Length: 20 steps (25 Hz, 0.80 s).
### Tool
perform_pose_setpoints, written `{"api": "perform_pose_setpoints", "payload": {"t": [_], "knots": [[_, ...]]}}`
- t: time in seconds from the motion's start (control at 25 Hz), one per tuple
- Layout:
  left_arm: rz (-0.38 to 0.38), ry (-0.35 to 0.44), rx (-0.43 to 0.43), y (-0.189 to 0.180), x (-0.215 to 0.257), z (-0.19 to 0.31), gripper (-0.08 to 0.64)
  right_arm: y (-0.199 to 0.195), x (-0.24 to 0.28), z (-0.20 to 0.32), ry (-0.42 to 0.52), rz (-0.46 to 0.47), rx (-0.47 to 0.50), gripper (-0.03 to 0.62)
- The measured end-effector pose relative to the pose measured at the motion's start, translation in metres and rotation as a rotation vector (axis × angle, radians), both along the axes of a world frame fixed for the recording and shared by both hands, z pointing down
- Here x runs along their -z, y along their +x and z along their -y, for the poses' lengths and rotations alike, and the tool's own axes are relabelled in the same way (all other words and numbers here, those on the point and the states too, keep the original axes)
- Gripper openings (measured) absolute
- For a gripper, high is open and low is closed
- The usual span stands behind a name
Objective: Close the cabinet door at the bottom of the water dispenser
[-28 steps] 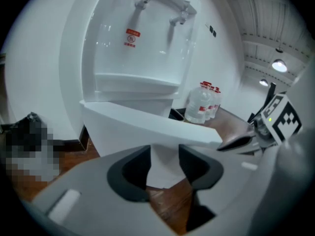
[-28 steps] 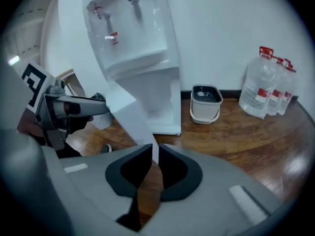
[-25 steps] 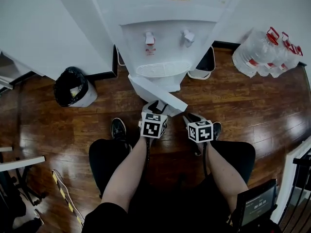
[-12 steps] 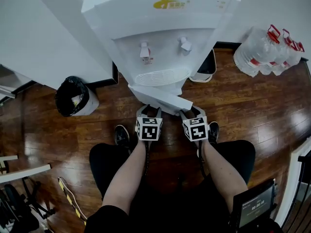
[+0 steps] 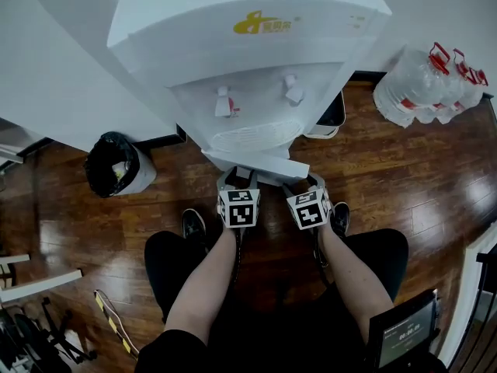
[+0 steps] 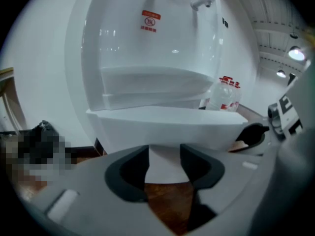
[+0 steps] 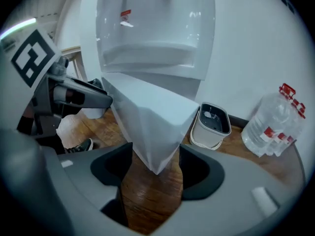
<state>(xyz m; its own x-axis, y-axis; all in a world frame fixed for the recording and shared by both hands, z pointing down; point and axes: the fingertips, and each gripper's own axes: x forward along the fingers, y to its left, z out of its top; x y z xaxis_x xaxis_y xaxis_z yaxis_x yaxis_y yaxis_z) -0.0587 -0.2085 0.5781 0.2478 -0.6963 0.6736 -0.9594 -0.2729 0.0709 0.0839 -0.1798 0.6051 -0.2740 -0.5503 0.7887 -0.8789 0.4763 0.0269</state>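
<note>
Bright, even indoor light; wooden floor [image 5: 404,177] shows glare, and both gripper views bulge with dark corners

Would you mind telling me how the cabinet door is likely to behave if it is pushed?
The door looks like a thick, rigid panel, so it probably won't flex. It stands ajar on the dispenser, so a push should swing it shut rather than slide it. Its smooth white face may be slippery.

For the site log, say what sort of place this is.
Probably a drinking-water corner of an office or similar indoor workplace. A white water dispenser stands against the wall, spare large water bottles sit on the wooden floor, and a bag-lined bin is nearby.
</note>
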Motion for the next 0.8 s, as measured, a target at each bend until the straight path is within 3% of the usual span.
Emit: {"api": "perform_pose_setpoints", "payload": {"t": [0.24,0.44,0.8], "knots": [[0.021,-0.049,0.002,-0.009,-0.016,0.007,0.216,0.009,-0.001,0.035,-0.011,0.076,-0.134,0.293],[0.036,-0.051,0.07,-0.016,-0.021,0.015,0.202,0.012,-0.003,0.048,-0.002,0.066,-0.097,0.291],[0.035,-0.058,0.084,-0.001,-0.03,0.027,0.199,0.013,-0.002,0.066,0.013,0.039,-0.043,0.288]]}}
